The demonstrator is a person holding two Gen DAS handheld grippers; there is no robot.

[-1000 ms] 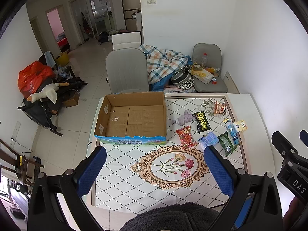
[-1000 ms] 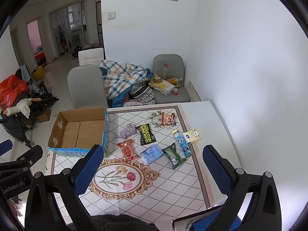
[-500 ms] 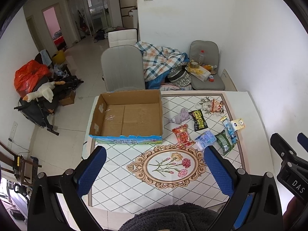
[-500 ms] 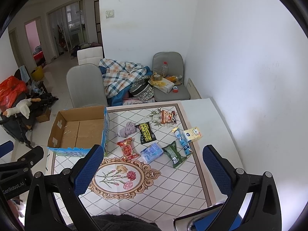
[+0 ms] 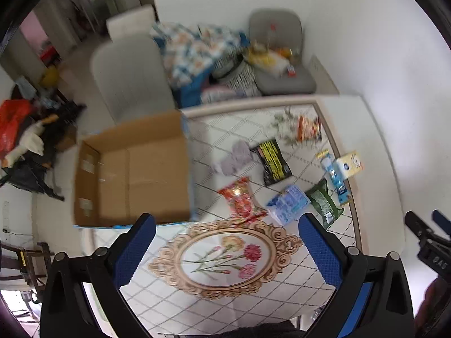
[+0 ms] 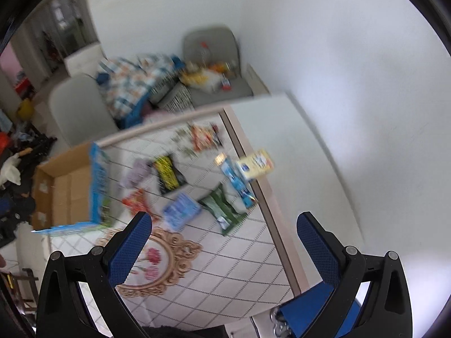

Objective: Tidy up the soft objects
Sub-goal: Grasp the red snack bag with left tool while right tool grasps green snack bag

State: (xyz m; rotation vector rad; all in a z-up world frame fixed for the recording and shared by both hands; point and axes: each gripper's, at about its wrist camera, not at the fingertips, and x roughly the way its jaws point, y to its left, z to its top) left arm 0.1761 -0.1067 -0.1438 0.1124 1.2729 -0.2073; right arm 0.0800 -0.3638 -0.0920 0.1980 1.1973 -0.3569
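Observation:
An open cardboard box (image 5: pixel 132 174) stands empty on the left of the patterned table (image 5: pixel 225 295). Right of it lie a crumpled purple cloth (image 5: pixel 235 157), a black-yellow packet (image 5: pixel 272 160), a red packet (image 5: pixel 241 201), a blue packet (image 5: pixel 289 202), a green packet (image 5: pixel 322 200), a blue tube (image 5: pixel 334 174), a yellow-white pack (image 5: pixel 349 164) and an orange snack bag (image 5: pixel 308 126). My left gripper (image 5: pixel 225 249) is open and empty above the table's near side. My right gripper (image 6: pixel 224 249) is open and empty, above the table's near right; the box (image 6: pixel 67 194) and the packets (image 6: pixel 181 209) show blurred in its view.
A grey chair (image 5: pixel 132 76) stands behind the box. A second grey chair (image 5: pixel 282 53) with clutter and a plaid blanket pile (image 5: pixel 197 53) stand behind the table by the white wall. Clutter and a red bag (image 5: pixel 11 124) lie on the floor at the left.
Both grippers have moved forward and down toward the table and tilted. The objects now look larger and blurred. Nothing on the table has moved.

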